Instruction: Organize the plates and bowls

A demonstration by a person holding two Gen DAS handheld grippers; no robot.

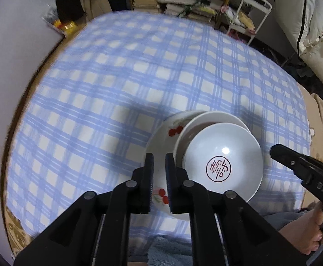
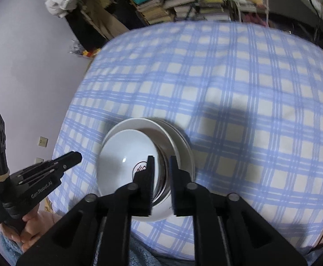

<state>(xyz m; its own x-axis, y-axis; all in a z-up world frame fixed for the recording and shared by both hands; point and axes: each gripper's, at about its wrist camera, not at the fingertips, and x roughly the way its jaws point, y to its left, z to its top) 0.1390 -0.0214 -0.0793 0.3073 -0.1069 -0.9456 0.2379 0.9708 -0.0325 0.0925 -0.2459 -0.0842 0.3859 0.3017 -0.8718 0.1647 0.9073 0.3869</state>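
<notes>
A white bowl with a red round emblem (image 1: 222,159) sits nested in a larger white bowl (image 1: 214,118), which rests on a white plate with red cherries (image 1: 159,137). The stack lies on the blue checked tablecloth (image 1: 128,77). My left gripper (image 1: 159,166) hovers above the plate's near left rim, its jaws a narrow gap apart and empty. My right gripper (image 2: 162,168) has its jaws either side of the emblem bowl's (image 2: 121,155) right rim, a small gap apart. The larger bowl's rim (image 2: 139,123) shows behind. The left gripper also shows in the right wrist view (image 2: 72,157).
Shelves of stacked books (image 1: 179,0) and a white wire rack (image 1: 248,15) stand beyond the table's far edge. A pale wall (image 1: 10,55) is on the left. White bedding (image 1: 312,33) lies at the right. A blue towel (image 1: 161,248) hangs at the near edge.
</notes>
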